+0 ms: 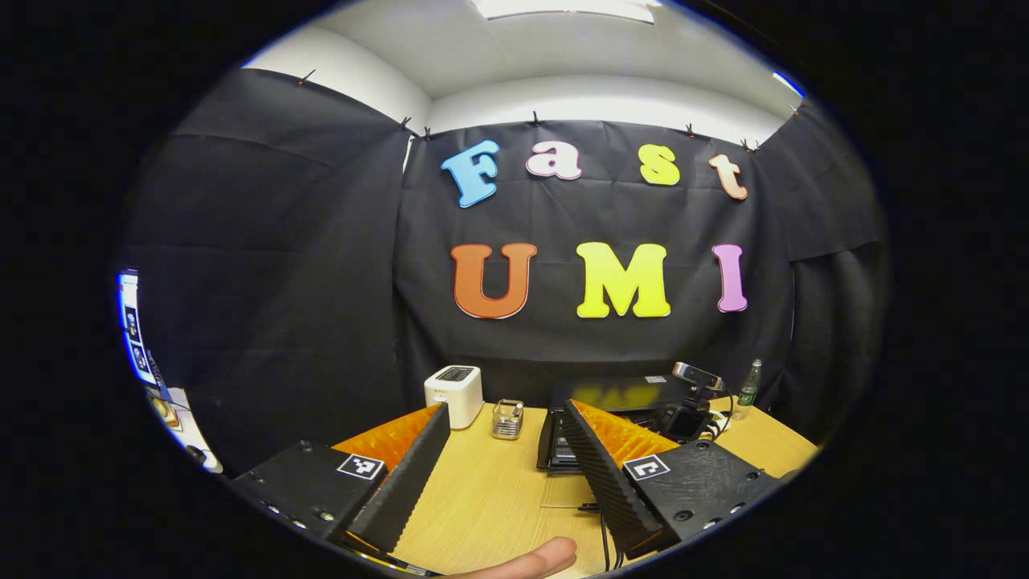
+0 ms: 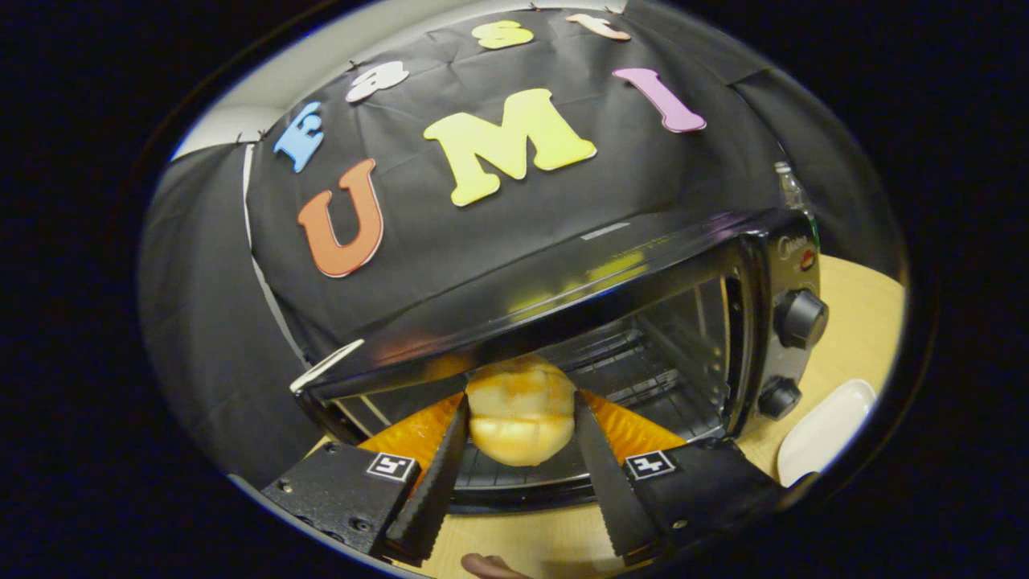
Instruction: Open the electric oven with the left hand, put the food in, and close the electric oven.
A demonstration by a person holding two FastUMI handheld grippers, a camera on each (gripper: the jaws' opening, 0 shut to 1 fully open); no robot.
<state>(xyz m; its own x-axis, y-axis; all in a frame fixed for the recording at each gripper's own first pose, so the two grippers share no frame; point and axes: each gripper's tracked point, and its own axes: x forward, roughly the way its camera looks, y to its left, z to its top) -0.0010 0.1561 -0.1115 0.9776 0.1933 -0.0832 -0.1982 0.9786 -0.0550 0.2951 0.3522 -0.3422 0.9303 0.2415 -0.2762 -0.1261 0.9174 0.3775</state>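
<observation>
Wooden counter (image 2: 852,322), oven (image 2: 611,322) open mid-frame: right tool (image 2: 518,450) clamps bun (image 2: 521,418) at the mouth, best eased level onto the rack; left tool (image 1: 502,462) gapes empty.

one oven (image 2: 611,322), two knobs (image 2: 800,318), one bun (image 2: 521,410), one white plate (image 2: 824,430), one toaster (image 1: 454,394), one bottle (image 1: 749,388)

Premises: a recording booth set up indoors, not a home kitchen; black cloth wall (image 1: 281,265) pinned up below a white ceiling (image 1: 563,56); wooden table (image 1: 490,490) carries a white toaster (image 1: 454,394), a webcam (image 1: 695,375) with cables, a bottle (image 1: 749,388); a monitor (image 1: 133,330) stands at the left edge; a countertop electric oven (image 2: 643,322) sits on the same table.
</observation>
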